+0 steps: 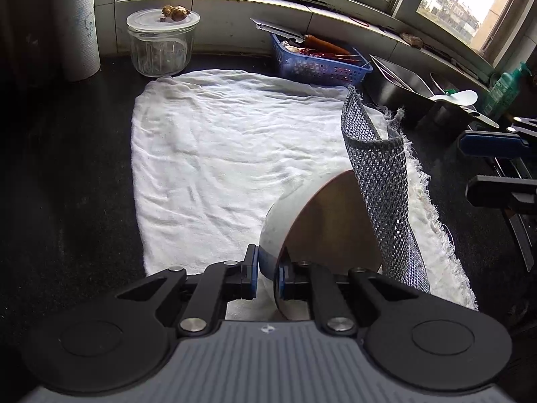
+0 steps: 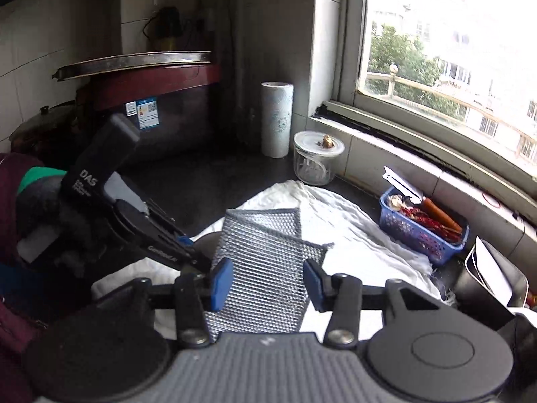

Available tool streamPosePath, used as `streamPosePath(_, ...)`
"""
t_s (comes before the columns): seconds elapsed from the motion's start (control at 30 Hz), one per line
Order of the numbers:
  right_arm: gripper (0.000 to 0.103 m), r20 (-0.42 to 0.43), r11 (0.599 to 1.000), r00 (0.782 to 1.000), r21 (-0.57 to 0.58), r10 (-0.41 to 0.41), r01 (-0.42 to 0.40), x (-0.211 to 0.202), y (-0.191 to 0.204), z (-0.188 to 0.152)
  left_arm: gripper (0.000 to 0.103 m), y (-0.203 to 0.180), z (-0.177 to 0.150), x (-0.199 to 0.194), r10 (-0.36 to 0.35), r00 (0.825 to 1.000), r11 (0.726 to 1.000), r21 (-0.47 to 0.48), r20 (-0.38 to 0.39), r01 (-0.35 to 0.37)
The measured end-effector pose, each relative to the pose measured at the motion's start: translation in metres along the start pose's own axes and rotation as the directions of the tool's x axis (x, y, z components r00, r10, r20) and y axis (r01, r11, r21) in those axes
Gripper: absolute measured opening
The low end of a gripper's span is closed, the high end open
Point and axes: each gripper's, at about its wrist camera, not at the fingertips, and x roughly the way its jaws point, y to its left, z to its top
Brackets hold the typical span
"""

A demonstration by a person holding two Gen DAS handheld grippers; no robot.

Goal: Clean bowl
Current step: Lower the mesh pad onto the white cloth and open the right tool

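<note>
A bowl [image 1: 329, 221], white outside and brown inside, stands tipped on its side over a white towel [image 1: 218, 151]. My left gripper [image 1: 266, 268] is shut on the bowl's rim, one pad outside the wall and one inside. A grey mesh dishcloth [image 1: 379, 174] hangs over the bowl's upper right rim, its top corner sticking up. In the right wrist view the dishcloth [image 2: 265, 262] lies ahead between the wide-apart blue pads of my right gripper [image 2: 266, 282], which is open. The right gripper [image 1: 496, 168] sits off to the right of the cloth. The left gripper's body [image 2: 161, 235] reaches in from the left.
On the dark counter behind the towel [image 2: 352, 235] stand a lidded glass jar [image 1: 161, 47], a paper towel roll [image 1: 75, 23] and a blue basket [image 1: 319, 63] of utensils. Metal containers [image 1: 396, 80] and a green bottle [image 1: 506, 90] are at the right. A sleeve [image 2: 13, 201] is at left.
</note>
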Motion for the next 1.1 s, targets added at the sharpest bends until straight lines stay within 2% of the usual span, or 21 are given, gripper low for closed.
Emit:
streamPosePath(0.1, 0.048, -0.016, 0.992, 0.999, 0.12, 0.04, -0.038, 0.017, -0.027, 0.0, 0.01, -0.001, 0.0, 0.0, 0.003, 1.0, 1.0, 0.004, 0.001, -0.003)
streamPosePath(0.23, 0.049, -0.03, 0.979, 0.997, 0.193, 0.078, -0.071, 0.033, -0.046, 0.002, 0.01, -0.001, 0.0, 0.001, 0.006, 1.0, 1.0, 0.014, -0.002, -0.006)
streamPosePath(0.4, 0.049, -0.049, 0.968, 0.988, 0.213, 0.146, -0.133, 0.05, -0.063, 0.008, 0.01, 0.0, 0.001, 0.002, 0.003, 1.0, 1.0, 0.013, -0.006, -0.003)
streamPosePath(0.6, 0.051, -0.081, 0.948, 0.964, 0.223, 0.252, -0.228, 0.068, -0.082, 0.008, 0.01, 0.002, 0.001, 0.003, -0.002, 1.0, 1.0, 0.003, -0.013, 0.002)
streamPosePath(0.67, 0.048, -0.083, 0.934, 0.952, 0.238, 0.294, -0.268, 0.072, -0.089, 0.007, 0.01, 0.001, 0.001, 0.003, 0.0, 1.0, 1.0, 0.001, -0.014, 0.0)
streamPosePath(0.7, 0.039, -0.082, 0.925, 0.945, 0.248, 0.317, -0.289, 0.072, -0.092, 0.006, 0.01, 0.001, 0.001, 0.003, 0.001, 1.0, 1.0, -0.001, -0.014, -0.001)
streamPosePath(0.77, 0.033, -0.073, 0.917, 0.937, 0.246, 0.341, -0.315, 0.071, -0.093, 0.005, 0.01, 0.001, 0.002, 0.004, 0.001, 1.0, 1.0, -0.004, -0.013, -0.001)
streamPosePath(0.8, 0.027, -0.071, 0.915, 0.934, 0.24, 0.35, -0.325, 0.069, -0.093, 0.005, 0.01, 0.001, 0.002, 0.004, 0.001, 1.0, 1.0, -0.004, -0.013, -0.001)
streamPosePath(0.87, 0.015, -0.07, 0.921, 0.936, 0.215, 0.345, -0.324, 0.065, -0.088, 0.007, 0.01, 0.001, 0.002, 0.004, 0.002, 1.0, 1.0, -0.004, -0.013, -0.002)
streamPosePath(0.9, 0.006, -0.069, 0.924, 0.936, 0.199, 0.346, -0.326, 0.062, -0.084, 0.008, 0.01, 0.0, 0.002, 0.004, 0.003, 1.0, 1.0, -0.003, -0.013, -0.003)
streamPosePath(0.93, 0.002, -0.068, 0.927, 0.937, 0.188, 0.342, -0.325, 0.06, -0.082, 0.008, 0.01, 0.0, 0.002, 0.004, 0.003, 1.0, 1.0, -0.002, -0.012, -0.003)
streamPosePath(1.0, 0.001, -0.064, 0.932, 0.939, 0.161, 0.338, -0.325, 0.053, -0.075, 0.009, 0.01, -0.001, 0.002, 0.003, 0.004, 1.0, 1.0, 0.0, -0.011, -0.004)
streamPosePath(1.1, 0.001, -0.038, 0.949, 0.956, 0.134, 0.292, -0.285, 0.037, -0.07, 0.017, 0.01, -0.001, 0.002, 0.003, 0.005, 1.0, 1.0, 0.0, -0.01, -0.005)
